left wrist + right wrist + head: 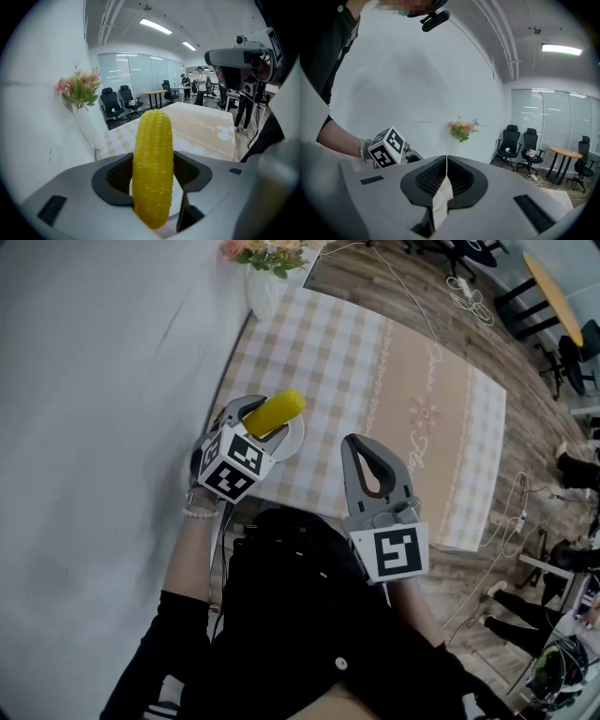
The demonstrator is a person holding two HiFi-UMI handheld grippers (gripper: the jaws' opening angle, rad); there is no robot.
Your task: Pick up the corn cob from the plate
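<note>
My left gripper (263, 420) is shut on the yellow corn cob (275, 412), held above the white plate (289, 443) near the table's left front corner. In the left gripper view the corn cob (153, 166) stands upright, clamped between the two dark pads (117, 177), with the plate showing just below it. My right gripper (367, 457) hovers over the table's front edge, its jaws pressed together with nothing between them. In the right gripper view the right gripper (446, 176) points toward the wall, and the left gripper's marker cube (388, 146) shows at the left.
The checked tablecloth (394, 399) covers the table. A white vase of pink flowers (265, 273) stands at the far left corner against the white wall (103, 381). Office chairs (119, 101) and people (201, 84) are beyond the table, cables on the wooden floor (469, 296).
</note>
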